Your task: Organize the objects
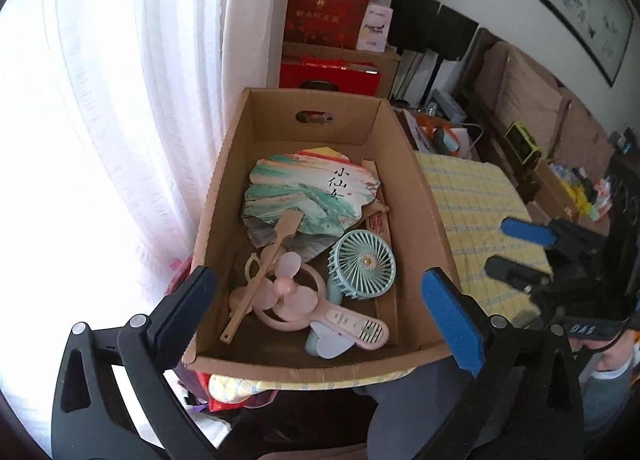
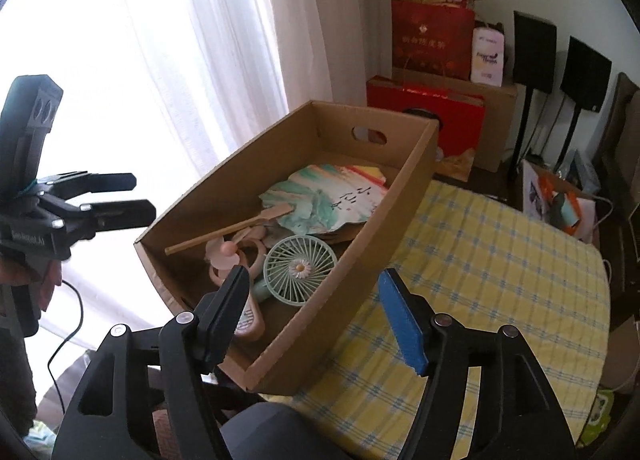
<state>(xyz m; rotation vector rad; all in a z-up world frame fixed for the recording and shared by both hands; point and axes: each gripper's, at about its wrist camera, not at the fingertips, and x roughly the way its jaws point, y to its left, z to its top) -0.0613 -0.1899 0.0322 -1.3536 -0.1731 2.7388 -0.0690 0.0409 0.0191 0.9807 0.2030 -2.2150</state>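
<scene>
An open cardboard box (image 1: 224,187) (image 2: 400,199) stands on a table with a yellow checked cloth (image 1: 472,195) (image 2: 480,260). Inside lie a painted paper hand fan (image 1: 304,195) (image 2: 320,195) with a wooden handle, a pink handheld fan (image 1: 288,288) (image 2: 228,252) and a mint handheld fan (image 1: 362,264) (image 2: 300,268) with a daisy centre. My left gripper (image 1: 320,284) (image 2: 128,195) hovers wide open above the box's near end, holding nothing. My right gripper (image 2: 314,280) (image 1: 508,248) is open and empty over the box's near right corner.
A white curtain (image 1: 120,139) hangs close along the box's left side. Red gift bags (image 2: 432,39) and cartons are stacked behind the box. Black speakers on stands (image 2: 584,75) and a sofa (image 1: 532,95) with clutter stand at the far right.
</scene>
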